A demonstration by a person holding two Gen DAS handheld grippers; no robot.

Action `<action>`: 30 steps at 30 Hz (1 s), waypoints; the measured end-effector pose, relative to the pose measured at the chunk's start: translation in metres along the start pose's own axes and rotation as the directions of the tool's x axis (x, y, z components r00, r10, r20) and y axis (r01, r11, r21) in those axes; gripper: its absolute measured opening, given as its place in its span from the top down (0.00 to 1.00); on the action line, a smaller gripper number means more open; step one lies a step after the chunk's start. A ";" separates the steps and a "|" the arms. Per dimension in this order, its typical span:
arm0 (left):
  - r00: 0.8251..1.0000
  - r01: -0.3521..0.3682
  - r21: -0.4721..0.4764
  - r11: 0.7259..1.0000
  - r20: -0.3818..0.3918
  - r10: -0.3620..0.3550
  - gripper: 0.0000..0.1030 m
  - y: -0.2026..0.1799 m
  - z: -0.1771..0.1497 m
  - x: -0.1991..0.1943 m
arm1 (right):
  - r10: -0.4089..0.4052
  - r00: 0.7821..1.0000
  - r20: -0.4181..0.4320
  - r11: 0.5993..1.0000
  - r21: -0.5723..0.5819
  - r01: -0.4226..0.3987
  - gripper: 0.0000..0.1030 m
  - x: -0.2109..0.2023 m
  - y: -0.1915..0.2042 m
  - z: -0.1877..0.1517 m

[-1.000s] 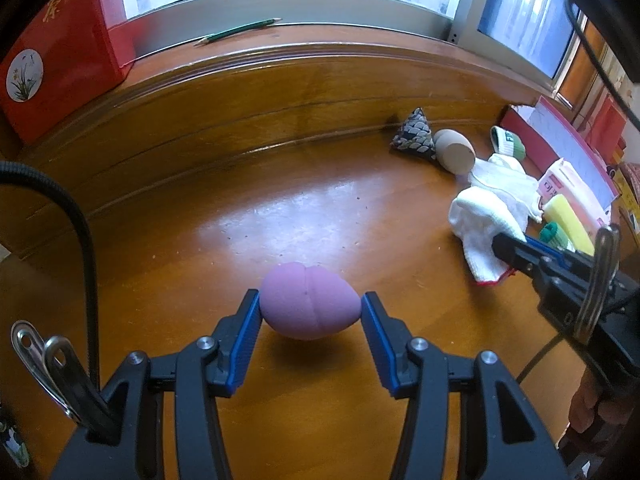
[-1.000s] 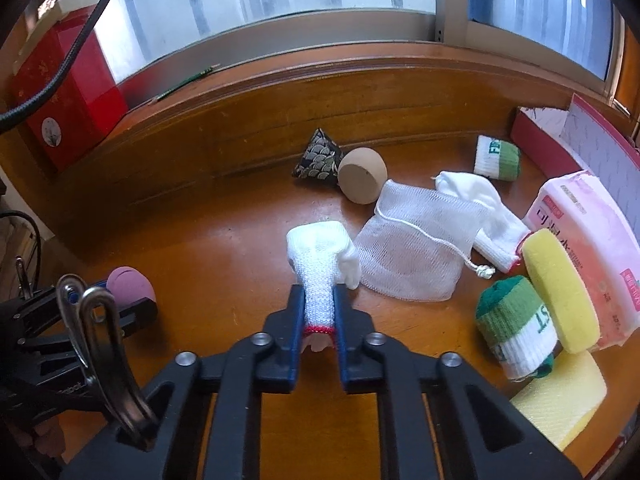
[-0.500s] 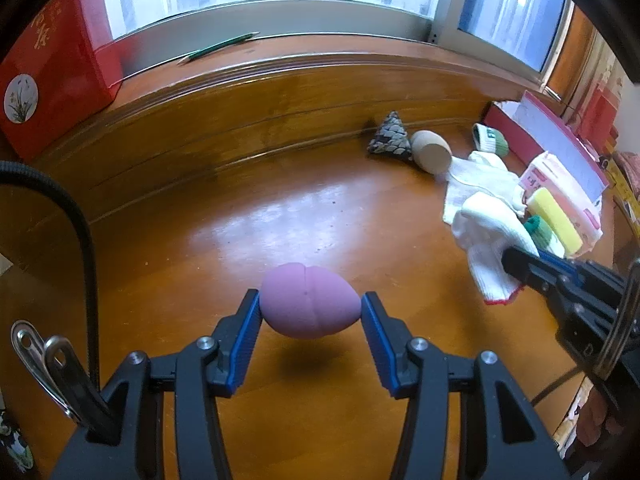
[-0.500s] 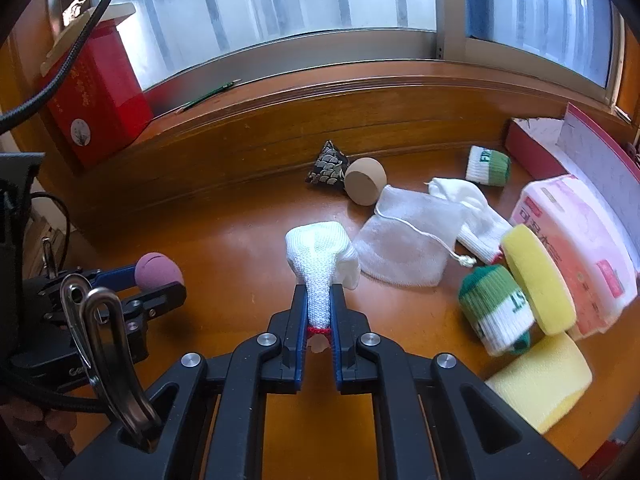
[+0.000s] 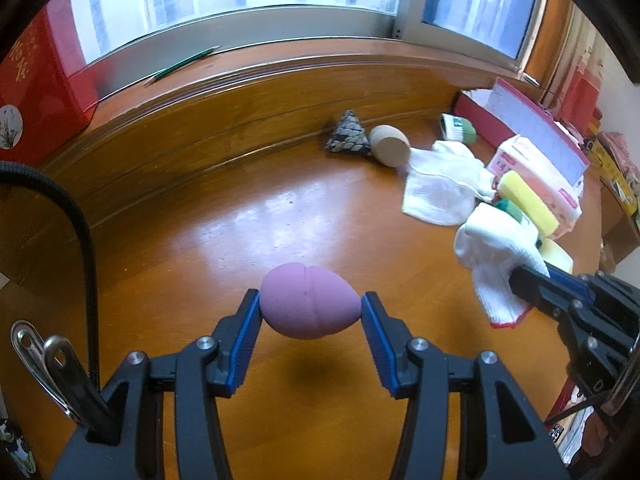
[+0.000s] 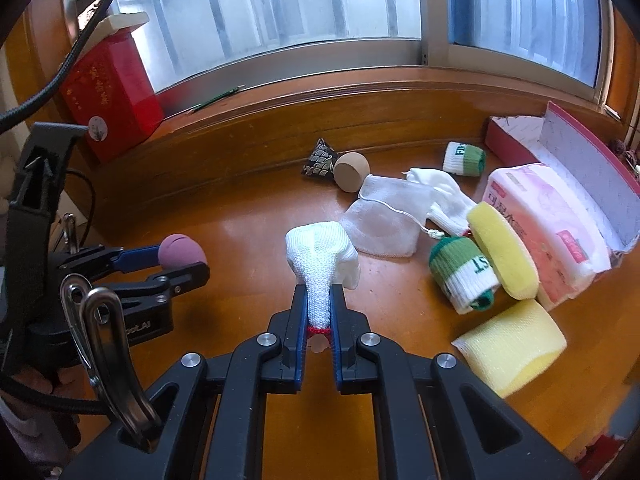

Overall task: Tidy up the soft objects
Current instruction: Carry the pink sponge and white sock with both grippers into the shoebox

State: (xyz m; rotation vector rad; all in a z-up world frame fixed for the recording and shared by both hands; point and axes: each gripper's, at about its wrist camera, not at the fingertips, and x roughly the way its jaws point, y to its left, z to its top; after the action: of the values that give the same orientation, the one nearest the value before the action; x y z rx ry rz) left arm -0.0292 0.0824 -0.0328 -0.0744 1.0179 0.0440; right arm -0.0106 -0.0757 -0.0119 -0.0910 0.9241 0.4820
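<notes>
Purple egg (image 5: 310,306) pinched between left gripper (image 5: 310,312) pads; white glove (image 6: 320,264) clamped in right gripper (image 6: 319,312), above wooden table (image 5: 200,220) by window (image 6: 280,4).

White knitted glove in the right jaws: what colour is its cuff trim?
Red, clearest in the right wrist view.

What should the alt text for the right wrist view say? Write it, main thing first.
The right gripper has its jaws shut on a white knit glove above a wooden table. At left, the left gripper holds a purple egg-shaped sponge; at right lie yellow sponges, rolled socks and a mesh bag.
</notes>
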 end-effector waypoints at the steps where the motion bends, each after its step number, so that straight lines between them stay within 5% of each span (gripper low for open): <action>1: 1.000 0.003 0.004 1.000 0.000 -0.003 0.48 -0.002 0.000 -0.001 | -0.001 1.000 0.002 1.000 0.000 0.001 0.89 -0.003 0.000 -0.001; 30: 0.985 0.175 0.169 0.970 -0.042 -0.170 0.48 -0.097 -0.003 -0.010 | -0.115 0.992 0.042 0.987 0.121 0.109 0.89 -0.066 -0.056 -0.042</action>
State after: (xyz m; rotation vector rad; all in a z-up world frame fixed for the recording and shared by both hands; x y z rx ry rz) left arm -0.0297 -0.0146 -0.0219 -0.0058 1.0354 -0.2041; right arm -0.0509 -0.1608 0.0073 -0.0226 0.8926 0.3228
